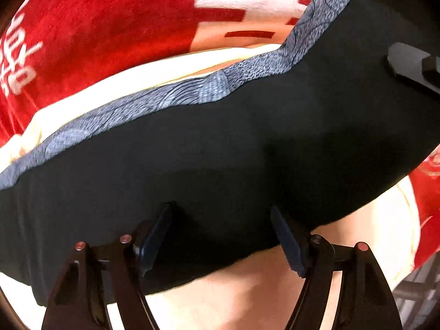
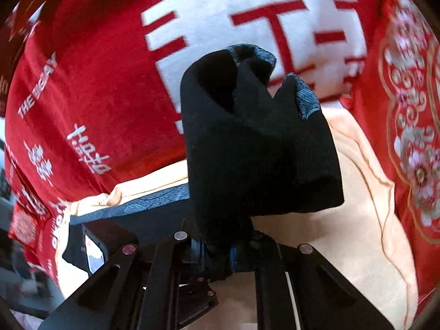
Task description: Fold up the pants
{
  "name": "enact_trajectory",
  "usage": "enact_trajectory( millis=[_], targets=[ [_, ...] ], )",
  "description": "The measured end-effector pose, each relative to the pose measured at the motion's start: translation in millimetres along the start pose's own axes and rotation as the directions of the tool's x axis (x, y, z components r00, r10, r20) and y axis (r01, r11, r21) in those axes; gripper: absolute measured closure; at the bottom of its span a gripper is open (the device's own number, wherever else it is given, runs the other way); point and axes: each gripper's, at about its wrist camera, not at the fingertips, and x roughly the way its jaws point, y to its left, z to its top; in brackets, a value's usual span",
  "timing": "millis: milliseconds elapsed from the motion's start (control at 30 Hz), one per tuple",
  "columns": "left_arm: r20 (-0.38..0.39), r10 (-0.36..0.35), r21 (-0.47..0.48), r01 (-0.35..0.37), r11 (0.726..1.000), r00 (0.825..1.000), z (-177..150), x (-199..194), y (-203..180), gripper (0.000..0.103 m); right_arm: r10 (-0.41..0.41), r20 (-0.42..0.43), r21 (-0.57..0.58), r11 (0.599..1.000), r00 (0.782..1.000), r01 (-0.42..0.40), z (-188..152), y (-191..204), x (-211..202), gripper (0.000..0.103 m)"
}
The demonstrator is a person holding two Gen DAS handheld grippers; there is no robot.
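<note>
Pants [image 1: 220, 143], matte black with grey patterned band: right claw [image 2: 220, 250] pinches them, left claw [image 1: 220, 236] gapes

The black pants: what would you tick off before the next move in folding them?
1. Right tongs shut on the pants: ok, cloth bunches up from them.
2. Left tongs open: ok, fingers apart over the pants.
3. Left tongs gripping cloth: not ok, nothing pinched.
4. Patterned grey band in sight: ok.
5. Pants lying flat: not ok, the right end is lifted and crumpled.
6. Cream cloth underneath smooth: cannot tell.
</note>
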Motion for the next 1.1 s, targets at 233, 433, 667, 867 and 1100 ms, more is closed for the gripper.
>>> enact_trajectory(
  millis=[233, 433, 667, 867, 1100],
  targets=[
    [0.039, -0.014, -0.123, 0.019, 0.992, 0.999, -20.1, -49.0, 87.5, 0.028, -0.051, -0.003, -0.197, 0.979, 0.999, 0.049, -11.7, 80.0, 12.6, 0.090],
    [0.031, 0.076, -0.192, -0.069, 0.979, 0.997, -41.8, -76.7, 178.8, 0.028, -0.172, -0.056, -0.399, 0.907, 0.983, 0.136, -52.1, 162.5, 70.9, 0.090],
    [-0.003, 0.167, -0.296, -0.160, 0.942, 0.986, -72.0, -86.7, 279.2, 0.028, -0.398, -0.062, -0.576, 0.763, 0.915, 0.293, -124.0, 228.7, 160.8, 0.079],
    [-0.004, 0.173, -0.311, -0.165, 0.936, 0.985, -78.4, -90.8, 309.4, 0.028, -0.443, 0.006, -0.683, 0.653, 0.897, 0.327, -161.0, 255.0, 153.9, 0.057],
    [0.051, 0.034, -0.230, -0.021, 0.973, 0.998, -52.8, -105.2, 271.4, 0.028, -0.277, -0.092, -0.564, 0.806, 0.956, 0.180, -144.1, 232.1, 93.2, 0.057]
  ],
)
